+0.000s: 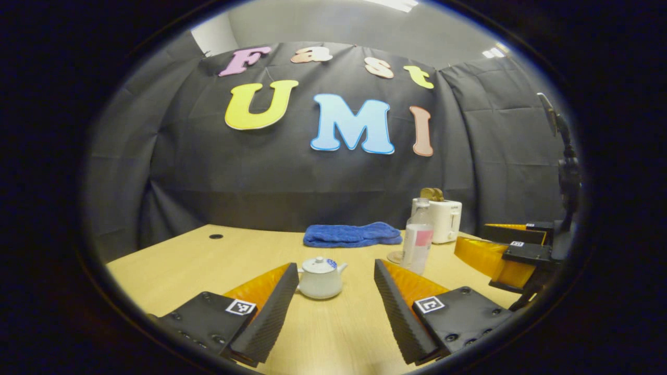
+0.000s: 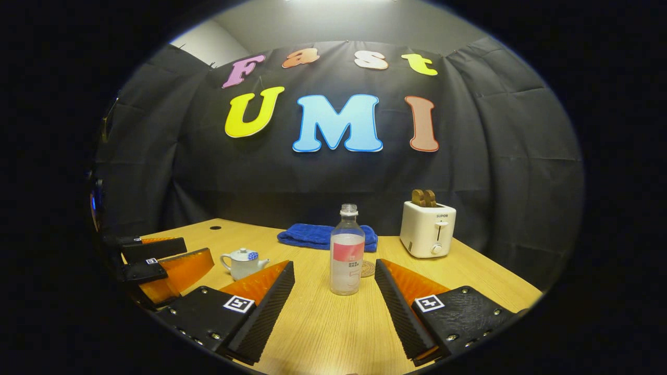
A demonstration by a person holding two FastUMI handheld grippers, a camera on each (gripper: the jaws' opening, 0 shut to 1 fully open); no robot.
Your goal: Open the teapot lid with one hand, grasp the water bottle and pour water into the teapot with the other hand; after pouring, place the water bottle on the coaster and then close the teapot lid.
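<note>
A small white teapot (image 1: 320,278) with its lid on stands on the wooden table, straight ahead of my left gripper (image 1: 336,276), which is open and short of it. The same teapot (image 2: 243,263) appears at the left in the right gripper view. A clear water bottle (image 2: 347,252) with a pink label stands upright, uncapped, ahead of my right gripper (image 2: 334,273), which is open and apart from it. A round coaster (image 2: 368,269) lies just behind the bottle. The bottle (image 1: 418,242) stands right of the teapot in the left gripper view.
A folded blue towel (image 2: 325,235) lies at the back of the table (image 2: 333,328). A white toaster (image 2: 427,229) with bread in it stands at the back right. A small dark hole (image 1: 215,236) sits in the tabletop at the far left.
</note>
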